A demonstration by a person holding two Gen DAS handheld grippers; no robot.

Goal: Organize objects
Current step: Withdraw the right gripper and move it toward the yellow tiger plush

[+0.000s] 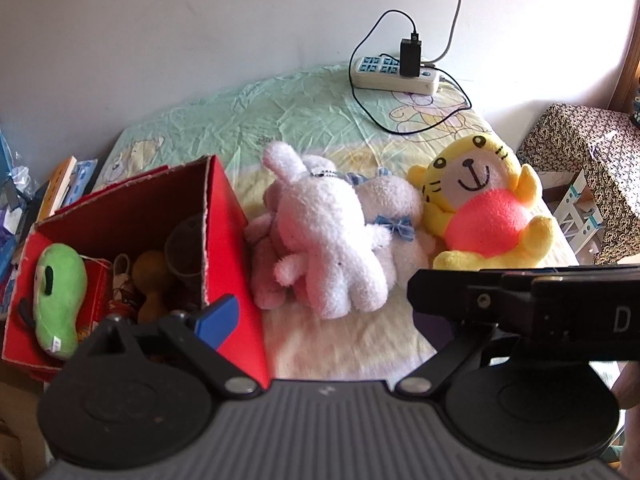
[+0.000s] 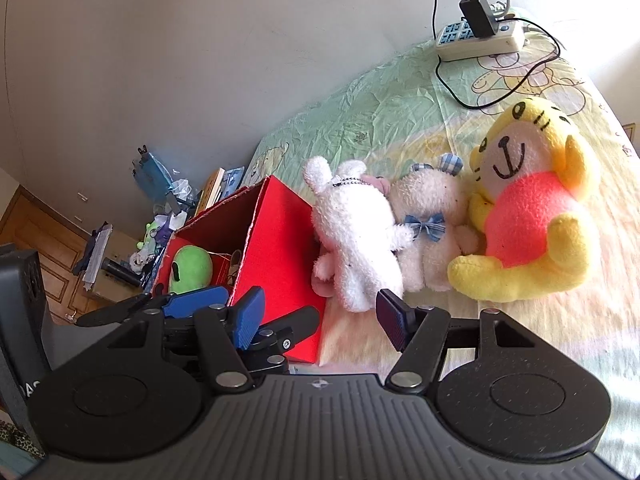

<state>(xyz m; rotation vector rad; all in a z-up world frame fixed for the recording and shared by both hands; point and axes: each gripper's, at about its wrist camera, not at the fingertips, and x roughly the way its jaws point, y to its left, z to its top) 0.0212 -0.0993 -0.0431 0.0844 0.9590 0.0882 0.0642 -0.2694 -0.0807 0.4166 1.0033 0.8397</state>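
- While both grippers hover over the bed (image 1: 328,100), the red box (image 1: 224,216) stands at its left, holding a green plush (image 1: 60,296);
- a white rabbit (image 1: 332,240), a cream bear (image 2: 428,224) and a yellow tiger (image 1: 484,208) lie in a row beside the box;
- left gripper (image 1: 320,316): jaws spread, nothing between;
- right gripper (image 2: 320,320): jaws spread, empty, near the rabbit.
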